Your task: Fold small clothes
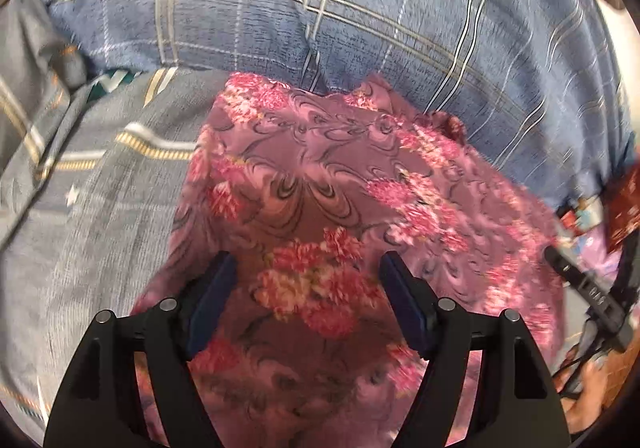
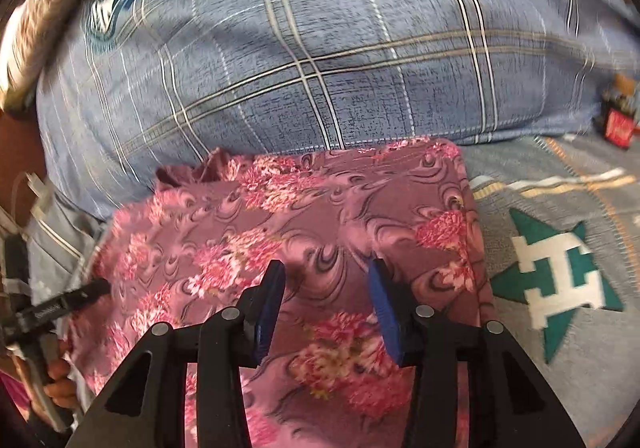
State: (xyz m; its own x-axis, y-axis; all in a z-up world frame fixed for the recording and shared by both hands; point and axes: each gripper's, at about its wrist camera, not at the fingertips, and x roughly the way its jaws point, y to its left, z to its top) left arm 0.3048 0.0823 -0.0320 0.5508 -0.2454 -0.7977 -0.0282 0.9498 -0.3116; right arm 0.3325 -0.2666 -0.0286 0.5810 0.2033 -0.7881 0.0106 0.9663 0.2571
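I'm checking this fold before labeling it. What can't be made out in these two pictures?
- Near edge of the pink floral cloth: both views, hidden behind the gripper fingers.
- What garment it is: unclear, since it lies folded.
- Small red thing by the plaid pillow: right view, blurred and too small.

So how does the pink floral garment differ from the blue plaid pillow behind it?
The pink floral garment lies flat and low on the bed; the blue plaid pillow bulges up plump behind it. The garment carries pink flowers and swirls on mauve; the pillow has pale crossing stripes on blue. The pillow looks far larger. Both are soft fabric and meet at the garment's far edge.
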